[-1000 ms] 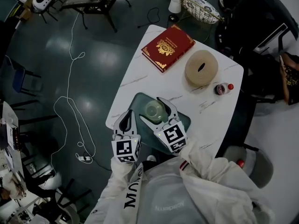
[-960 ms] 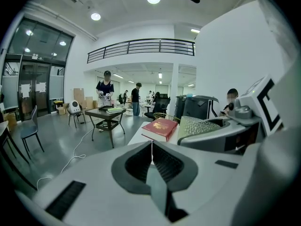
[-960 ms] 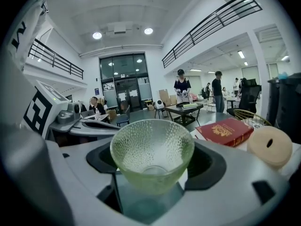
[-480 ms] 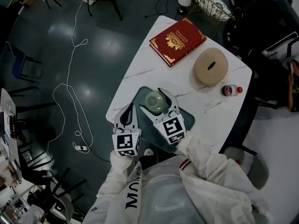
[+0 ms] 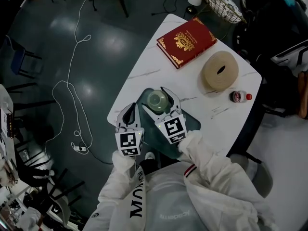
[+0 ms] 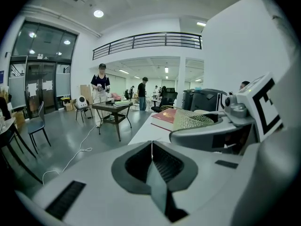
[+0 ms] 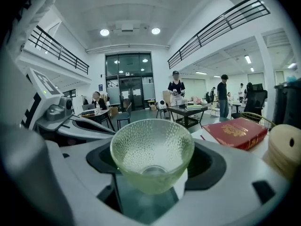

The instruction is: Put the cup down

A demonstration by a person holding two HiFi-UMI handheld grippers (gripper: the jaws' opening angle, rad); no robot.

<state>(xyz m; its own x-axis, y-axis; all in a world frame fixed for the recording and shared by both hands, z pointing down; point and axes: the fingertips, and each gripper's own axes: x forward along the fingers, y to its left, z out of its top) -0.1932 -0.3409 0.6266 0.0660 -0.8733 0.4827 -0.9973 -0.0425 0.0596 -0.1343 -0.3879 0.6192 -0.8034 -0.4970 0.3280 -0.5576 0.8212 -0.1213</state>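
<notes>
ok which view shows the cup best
The right gripper view: the cup fills the middle, held between the jaws of the right gripper, its pebbled green glass and open mouth plain. The head view shows it small, from above. The left gripper view catches only a textured edge of it above the right gripper's jaw.

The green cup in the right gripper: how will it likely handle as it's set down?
The cup looks like dimpled glass, so probably rigid but breakable if dropped. Its rounded wall tapers to a small foot, so it may slip between the fingers and could tip if landed off-level. It looks thin-walled, likely light.
</notes>
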